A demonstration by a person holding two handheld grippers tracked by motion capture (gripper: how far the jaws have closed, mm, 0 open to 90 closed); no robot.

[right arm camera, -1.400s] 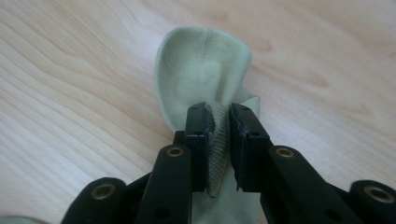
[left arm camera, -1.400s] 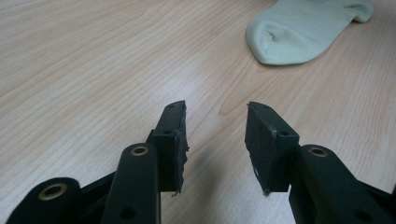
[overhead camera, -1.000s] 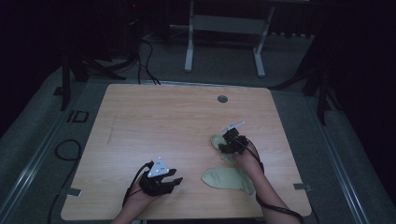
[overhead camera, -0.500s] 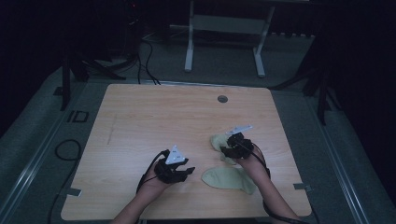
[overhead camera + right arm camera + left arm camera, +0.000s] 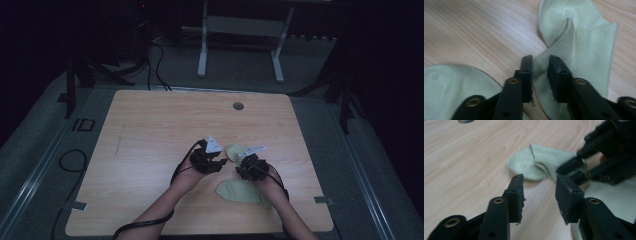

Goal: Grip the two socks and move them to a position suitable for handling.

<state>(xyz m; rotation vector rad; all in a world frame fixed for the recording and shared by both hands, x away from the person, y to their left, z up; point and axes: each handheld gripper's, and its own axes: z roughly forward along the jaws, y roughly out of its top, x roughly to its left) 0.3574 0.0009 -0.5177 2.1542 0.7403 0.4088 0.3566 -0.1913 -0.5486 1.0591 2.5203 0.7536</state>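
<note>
The right gripper point(image 5: 540, 65) has just been closing, and in the right gripper view its two black jaws pinch a raised ribbed fold of the pale green knitted sock point(image 5: 576, 37) that lies at upper right of that frame. A second pale green sock point(image 5: 451, 87) lies flat at lower left there. The left gripper point(image 5: 539, 192), seen in its own view, has narrowed a little but stands open over bare wood, nothing between its jaws; the pinched sock point(image 5: 536, 162) lies just beyond them, with the right gripper's jaws biting it from the right. The high view adds the layout: both grippers sit close together at the centre of the light wooden worktop point(image 5: 150, 130), the second sock point(image 5: 240, 191) below them.
</note>
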